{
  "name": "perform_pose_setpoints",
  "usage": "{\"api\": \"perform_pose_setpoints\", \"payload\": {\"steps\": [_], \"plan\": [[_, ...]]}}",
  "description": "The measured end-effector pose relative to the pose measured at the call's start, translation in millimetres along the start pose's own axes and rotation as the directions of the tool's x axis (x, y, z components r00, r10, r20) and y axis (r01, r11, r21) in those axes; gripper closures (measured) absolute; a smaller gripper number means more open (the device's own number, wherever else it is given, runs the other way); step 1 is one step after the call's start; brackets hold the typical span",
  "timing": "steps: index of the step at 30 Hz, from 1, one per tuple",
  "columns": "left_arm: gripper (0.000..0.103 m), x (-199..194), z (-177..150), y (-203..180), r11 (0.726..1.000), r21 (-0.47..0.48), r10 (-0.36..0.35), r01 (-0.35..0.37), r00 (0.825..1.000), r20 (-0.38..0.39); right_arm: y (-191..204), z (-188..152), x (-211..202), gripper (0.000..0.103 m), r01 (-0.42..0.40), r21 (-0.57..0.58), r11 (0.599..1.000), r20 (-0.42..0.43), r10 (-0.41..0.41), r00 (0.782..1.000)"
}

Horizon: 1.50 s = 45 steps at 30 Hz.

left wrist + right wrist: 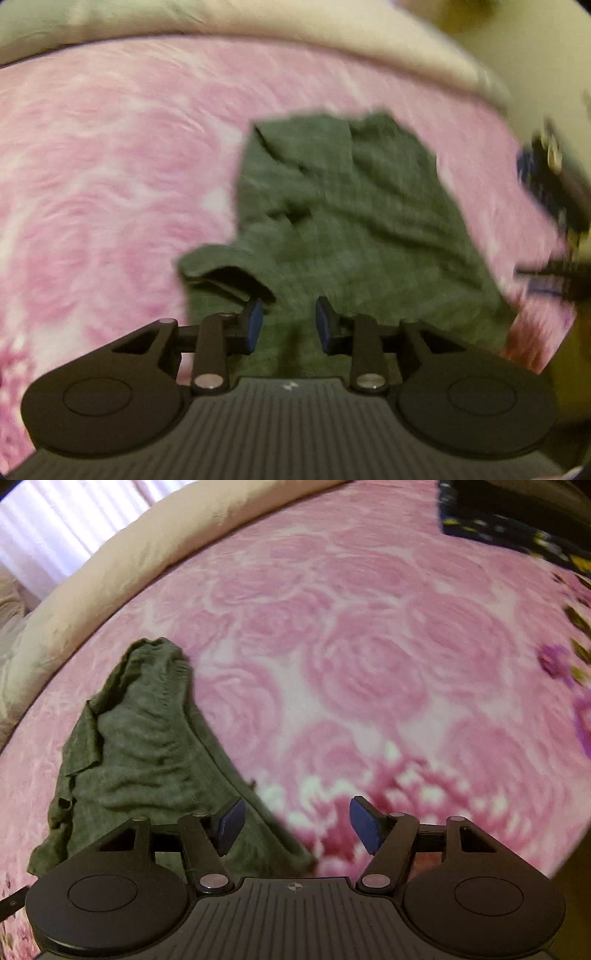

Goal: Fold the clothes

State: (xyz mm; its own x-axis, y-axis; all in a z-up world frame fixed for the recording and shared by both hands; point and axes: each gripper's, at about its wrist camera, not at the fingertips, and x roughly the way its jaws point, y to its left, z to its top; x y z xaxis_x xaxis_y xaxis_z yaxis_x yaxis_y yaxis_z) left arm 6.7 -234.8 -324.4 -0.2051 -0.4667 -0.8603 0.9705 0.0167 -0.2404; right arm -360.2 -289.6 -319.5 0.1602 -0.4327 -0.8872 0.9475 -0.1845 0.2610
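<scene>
A dark green garment [343, 221] lies crumpled and partly folded on a pink rose-patterned blanket [110, 166]. My left gripper [290, 325] is open and empty, hovering over the garment's near edge, with a sleeve opening just to its left. In the right wrist view the same garment [147, 746] lies at the left on the blanket [369, 646]. My right gripper [295, 825] is open and empty, its left finger over the garment's near right edge, its right finger over bare blanket. The right gripper also shows, blurred, at the right of the left wrist view [554, 221].
A cream pillow or duvet edge [110, 565] runs along the far side of the bed. A dark blue patterned cloth [509, 520] lies at the far right corner. Curtains [55, 524] hang beyond the bed. The blanket's edge drops off at the right [535, 350].
</scene>
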Motion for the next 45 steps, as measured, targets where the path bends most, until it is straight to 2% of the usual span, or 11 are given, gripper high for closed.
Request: {"api": "perform_pose_setpoints", "payload": {"steps": [3,9,14,18,21,26,27,29,37,41,45], "plan": [[0.078,22,7,-11,0.991,0.092,0.098,-0.098,0.995,-0.004,5,9,13,0.037,-0.005,-0.032,0.999,-0.022,0.004,1.000],[0.083,-7,50,60,0.882,-0.265,0.429,-0.389,0.896,0.112,-1,21,24,0.037,-0.001,-0.070,0.998,-0.033,-0.001,0.999],[0.068,-7,103,24,0.958,0.051,0.268,-0.281,0.947,0.178,-1,52,41,0.037,-0.044,-0.065,0.997,-0.013,0.043,0.999],[0.057,34,130,-22,0.969,0.214,0.097,-0.119,0.989,0.115,13,79,63,0.037,-0.149,-0.048,0.988,0.000,0.149,0.989],[0.051,69,140,-49,0.970,0.231,0.057,-0.071,0.996,0.067,28,98,82,0.037,-0.194,-0.025,0.981,-0.014,0.194,0.981],[0.050,115,140,-63,0.961,0.231,0.156,-0.154,0.988,0.009,47,110,107,0.037,-0.202,0.028,0.979,-0.005,0.202,0.979],[0.055,121,139,-62,0.957,0.249,0.156,-0.151,0.988,-0.001,51,110,111,0.037,-0.202,0.035,0.979,-0.002,0.202,0.979],[0.093,131,142,-61,0.949,0.287,0.144,-0.132,0.989,-0.018,58,112,117,0.037,-0.196,0.040,0.980,-0.001,0.196,0.981],[0.098,105,251,45,0.985,-0.010,0.173,-0.174,0.963,0.209,57,124,124,0.037,-0.193,0.061,0.979,0.014,0.192,0.981],[0.088,94,278,110,0.965,-0.209,0.199,-0.156,0.959,0.201,57,127,125,0.037,-0.210,0.056,0.976,0.016,0.210,0.978],[0.071,89,262,134,0.972,-0.235,0.033,-0.001,0.991,0.132,55,125,129,0.037,-0.269,0.059,0.961,0.000,0.270,0.963]]}}
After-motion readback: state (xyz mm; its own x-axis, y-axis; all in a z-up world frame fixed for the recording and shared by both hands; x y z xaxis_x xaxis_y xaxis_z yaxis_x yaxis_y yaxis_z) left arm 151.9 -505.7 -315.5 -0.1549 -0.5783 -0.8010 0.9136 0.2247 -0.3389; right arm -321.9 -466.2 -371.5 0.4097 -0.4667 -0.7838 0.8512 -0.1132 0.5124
